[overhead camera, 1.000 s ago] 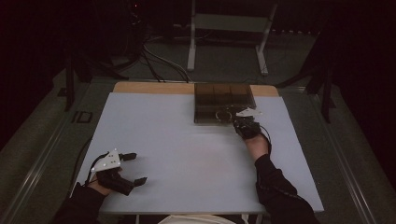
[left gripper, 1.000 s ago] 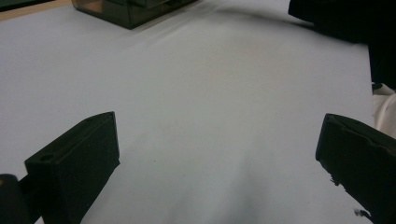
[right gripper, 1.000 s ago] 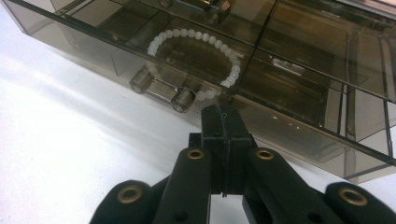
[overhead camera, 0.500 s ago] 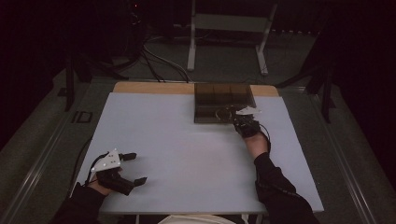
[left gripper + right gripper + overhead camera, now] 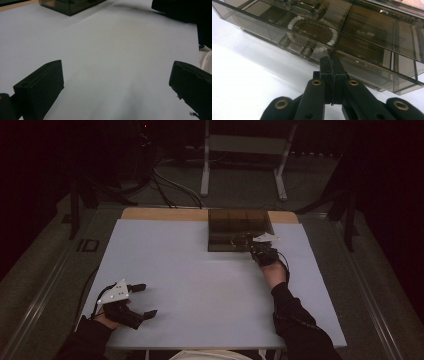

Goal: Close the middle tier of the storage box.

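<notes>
Smoked-brown clear plastic organiser box with divided compartments sits at the far edge of my desk, right of centre. Wide white desk carries it; a strip of bare wood shows along the far side. My right tool is at the box's near right corner, jaws pressed together with nothing between them, tips right up against the box's front wall in the right gripper view; can't tell if they touch. My left tool rests at the near left of the desk, well apart from the box, jaws spread wide over bare surface. Inside a front compartment lies a string of small white beads in a loop, next to two short clear cylindrical knobs.
</notes>
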A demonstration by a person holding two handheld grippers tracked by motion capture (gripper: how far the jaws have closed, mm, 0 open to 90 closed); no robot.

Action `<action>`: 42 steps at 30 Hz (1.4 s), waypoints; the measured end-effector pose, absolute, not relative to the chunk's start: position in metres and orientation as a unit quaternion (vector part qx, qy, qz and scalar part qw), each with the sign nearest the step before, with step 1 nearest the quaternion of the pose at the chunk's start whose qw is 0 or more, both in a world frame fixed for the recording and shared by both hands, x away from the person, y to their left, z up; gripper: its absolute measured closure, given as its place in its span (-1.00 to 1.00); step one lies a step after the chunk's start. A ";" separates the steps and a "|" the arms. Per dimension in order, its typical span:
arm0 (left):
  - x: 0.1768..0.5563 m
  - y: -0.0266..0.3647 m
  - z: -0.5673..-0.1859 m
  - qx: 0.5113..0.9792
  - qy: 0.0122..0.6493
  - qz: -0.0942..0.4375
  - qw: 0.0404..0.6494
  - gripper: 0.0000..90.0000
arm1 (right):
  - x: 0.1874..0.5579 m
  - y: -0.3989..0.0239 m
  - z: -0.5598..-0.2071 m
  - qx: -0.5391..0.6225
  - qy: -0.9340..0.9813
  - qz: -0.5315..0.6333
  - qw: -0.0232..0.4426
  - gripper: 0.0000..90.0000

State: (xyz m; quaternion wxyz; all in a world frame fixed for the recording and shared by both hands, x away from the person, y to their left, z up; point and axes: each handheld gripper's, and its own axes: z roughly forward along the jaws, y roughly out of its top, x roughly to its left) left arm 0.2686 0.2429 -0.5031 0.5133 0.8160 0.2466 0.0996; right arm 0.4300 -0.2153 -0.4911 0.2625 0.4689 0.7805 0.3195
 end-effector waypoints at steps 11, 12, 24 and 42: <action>0.269 0.243 -0.503 0.816 0.247 0.100 0.514 -0.98 | 0.435 -0.216 -0.492 0.471 0.780 0.315 0.264 0.99; 0.269 0.243 -0.503 0.816 0.247 0.100 0.513 -0.98 | 0.436 -0.216 -0.492 0.472 0.780 0.315 0.263 0.99; 0.269 0.243 -0.503 0.816 0.247 0.100 0.513 -0.98 | 0.440 -0.218 -0.492 0.475 0.778 0.313 0.268 0.99; 0.269 0.243 -0.503 0.816 0.246 0.099 0.514 -0.98 | 0.446 -0.216 -0.493 0.479 0.775 0.312 0.268 0.99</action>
